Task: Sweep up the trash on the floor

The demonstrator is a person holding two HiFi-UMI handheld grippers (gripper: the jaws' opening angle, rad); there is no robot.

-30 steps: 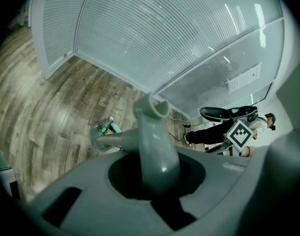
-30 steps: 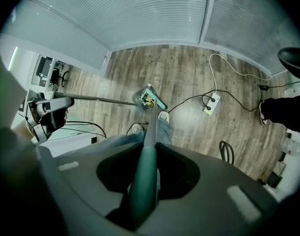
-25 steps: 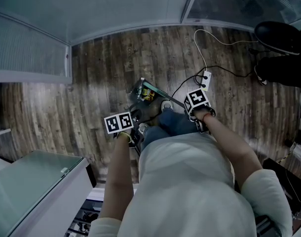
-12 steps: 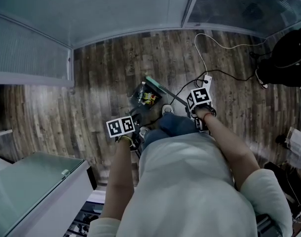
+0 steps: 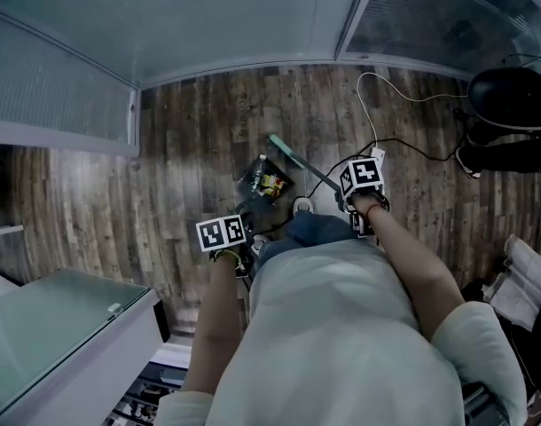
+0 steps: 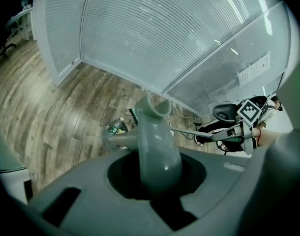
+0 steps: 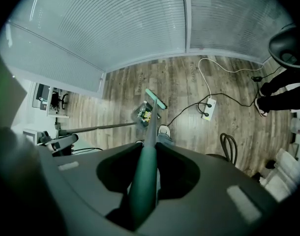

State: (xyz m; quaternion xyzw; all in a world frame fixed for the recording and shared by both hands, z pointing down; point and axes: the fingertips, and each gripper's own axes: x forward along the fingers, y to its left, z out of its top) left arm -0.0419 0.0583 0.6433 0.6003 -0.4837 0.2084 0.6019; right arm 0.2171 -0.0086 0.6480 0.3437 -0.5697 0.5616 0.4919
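Note:
A dark dustpan (image 5: 263,183) rests on the wooden floor and holds trash: a yellow-green wrapper (image 5: 272,184) and a clear plastic bottle (image 6: 114,129). My left gripper (image 6: 157,167) is shut on the dustpan's grey handle (image 6: 155,136); its marker cube (image 5: 222,232) shows in the head view. A teal broom head (image 5: 283,149) lies just beyond the pan, also seen as the broom head (image 7: 155,98) in the right gripper view. My right gripper (image 7: 144,191) is shut on the green broom handle (image 7: 147,166), with its marker cube (image 5: 361,174) to the right.
A white power strip (image 7: 208,108) with trailing cables lies to the right of the broom. A coiled black cable (image 7: 228,144) lies nearer. Frosted glass walls (image 5: 208,16) close off the far side. A grey cabinet (image 5: 66,327) stands at the lower left. A dark chair (image 5: 510,96) is at the far right.
The broom head has shifted right along the dustpan's far edge. The dustpan and both grippers have drifted slightly down and right in the head view.

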